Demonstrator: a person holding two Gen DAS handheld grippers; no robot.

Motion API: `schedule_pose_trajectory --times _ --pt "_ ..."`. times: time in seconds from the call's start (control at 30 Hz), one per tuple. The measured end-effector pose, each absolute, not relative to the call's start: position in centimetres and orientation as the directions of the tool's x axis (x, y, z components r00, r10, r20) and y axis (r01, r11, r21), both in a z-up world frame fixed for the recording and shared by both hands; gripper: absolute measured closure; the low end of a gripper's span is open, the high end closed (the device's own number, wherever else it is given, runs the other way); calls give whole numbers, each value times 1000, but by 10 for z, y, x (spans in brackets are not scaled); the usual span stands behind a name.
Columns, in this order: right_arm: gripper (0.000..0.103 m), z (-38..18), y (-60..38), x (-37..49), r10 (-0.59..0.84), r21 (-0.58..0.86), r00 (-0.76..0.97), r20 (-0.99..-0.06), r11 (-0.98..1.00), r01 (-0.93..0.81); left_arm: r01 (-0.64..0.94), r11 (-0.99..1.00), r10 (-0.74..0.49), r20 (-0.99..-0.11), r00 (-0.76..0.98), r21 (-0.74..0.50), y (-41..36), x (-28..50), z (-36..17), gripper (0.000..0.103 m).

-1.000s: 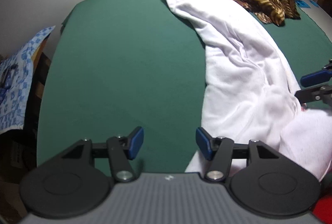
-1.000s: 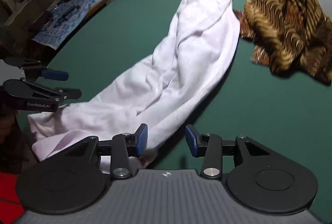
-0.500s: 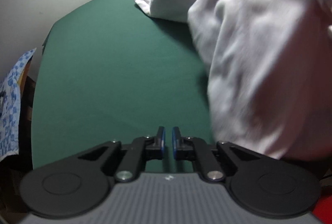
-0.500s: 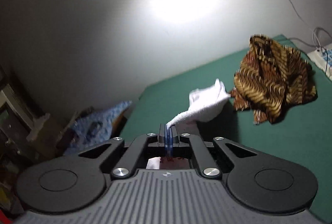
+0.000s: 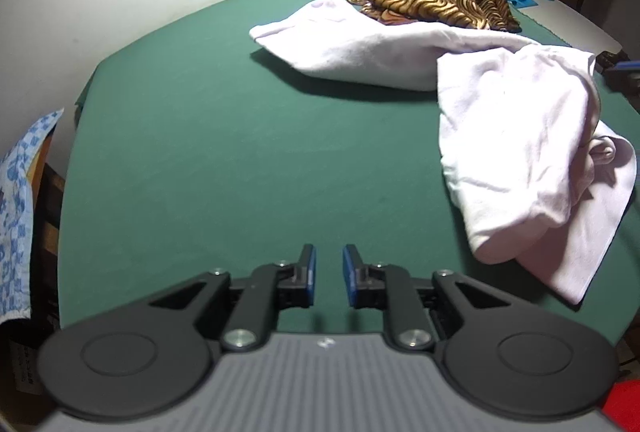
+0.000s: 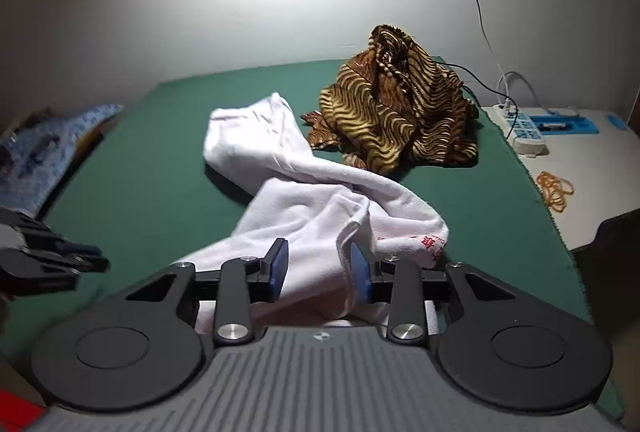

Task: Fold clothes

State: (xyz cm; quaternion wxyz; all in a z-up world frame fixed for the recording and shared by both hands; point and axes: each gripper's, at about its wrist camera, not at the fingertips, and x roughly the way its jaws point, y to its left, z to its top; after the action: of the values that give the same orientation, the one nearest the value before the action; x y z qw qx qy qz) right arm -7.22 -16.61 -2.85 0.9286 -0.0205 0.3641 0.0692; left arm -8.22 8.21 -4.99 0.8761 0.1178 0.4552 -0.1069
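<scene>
A white garment lies bunched and doubled over on the green table, one end reaching toward the back. My left gripper hovers over bare green cloth to its left; its jaws stand a little apart and are opening, with nothing between them. The jaws of my right gripper are opening, and a fold of the white garment lies loosely between the blue pads. A brown and gold striped garment sits heaped at the back. The left gripper shows at the left edge of the right wrist view.
A blue patterned cloth hangs off the table's left side. Right of the green table is a white desk with a power strip, cables and orange rubber bands. A wall stands close behind.
Both grippers shut half a second ago, the right one on the raised white garment. Now both jaws have parted, and the garment lies doubled over on the table instead of stretched lengthwise.
</scene>
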Motion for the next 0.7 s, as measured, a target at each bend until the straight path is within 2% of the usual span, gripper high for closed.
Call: schedule_pose_trajectory --times 0.07,0.13,0.23,0.3,0.37,0.47,0.63,0.7 --pt "70 -44 -170 -60 111 32 705 -701 992 -125 292 949 -75 -820 568 116 80 -83 -51 76" --pt "100 -53 -173 -52 154 81 671 -726 987 -139 283 951 -62 -819 570 125 79 -86 -52 74" --pt "101 -32 -179 -50 289 229 674 -680 957 -179 267 955 -48 -819 572 131 81 -90 -53 75" --pt "101 3 -184 -55 435 379 696 -572 892 -246 259 957 -47 -815 578 129 82 -94 -52 75" --pt "101 41 -191 -55 564 529 713 -417 788 -315 245 961 -44 -809 586 125 84 -96 -51 75" --pt "101 91 -199 -49 685 677 711 -162 601 -425 226 967 -44 -803 595 115 86 -98 -48 75" --pt "101 160 -191 -45 723 699 684 97 440 -564 212 972 -56 -785 617 97 83 -106 -43 72" --pt "101 185 -187 -48 705 670 692 158 438 -599 214 972 -65 -778 625 91 81 -109 -41 71"
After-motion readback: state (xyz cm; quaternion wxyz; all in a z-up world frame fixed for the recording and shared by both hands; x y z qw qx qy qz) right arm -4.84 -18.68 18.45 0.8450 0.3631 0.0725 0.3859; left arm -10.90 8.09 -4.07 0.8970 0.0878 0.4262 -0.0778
